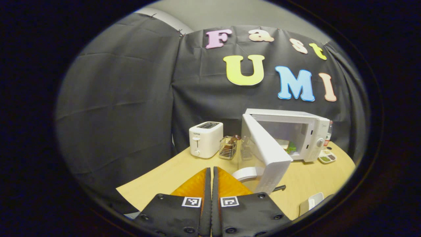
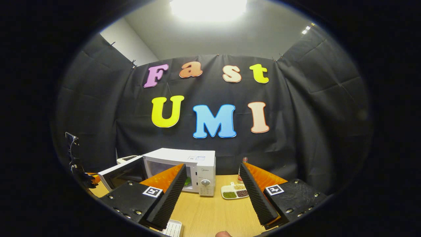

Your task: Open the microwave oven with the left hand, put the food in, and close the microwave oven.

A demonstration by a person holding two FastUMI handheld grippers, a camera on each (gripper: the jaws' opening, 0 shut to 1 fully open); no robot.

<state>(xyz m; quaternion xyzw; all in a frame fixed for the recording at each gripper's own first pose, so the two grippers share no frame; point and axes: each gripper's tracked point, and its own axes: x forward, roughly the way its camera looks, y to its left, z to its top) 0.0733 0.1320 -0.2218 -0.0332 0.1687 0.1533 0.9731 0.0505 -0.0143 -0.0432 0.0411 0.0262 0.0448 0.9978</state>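
Observation:
In the left gripper view the white microwave (image 1: 312,116) stands at the back right of the wooden table (image 1: 171,177), its door (image 1: 269,154) swung wide toward me. Food with green leaves (image 1: 290,147) lies inside the cavity. My left gripper (image 1: 211,169) is shut with nothing between its orange fingers, short of the door's free edge. In the right gripper view my right gripper (image 2: 212,165) stands open and empty, facing the microwave (image 2: 184,154), whose door (image 2: 121,174) hangs open to the left. A bit of green food (image 2: 187,181) shows past my left finger. The left gripper (image 2: 89,179) shows at the far left edge.
A white toaster (image 1: 205,139) and a wire rack (image 1: 228,148) stand left of the microwave. A white round dish (image 1: 248,172) lies beneath the door. A divided dish of beans (image 2: 234,191) and a bottle (image 2: 244,161) sit right of the microwave. A white slotted object (image 2: 172,228) lies near the front.

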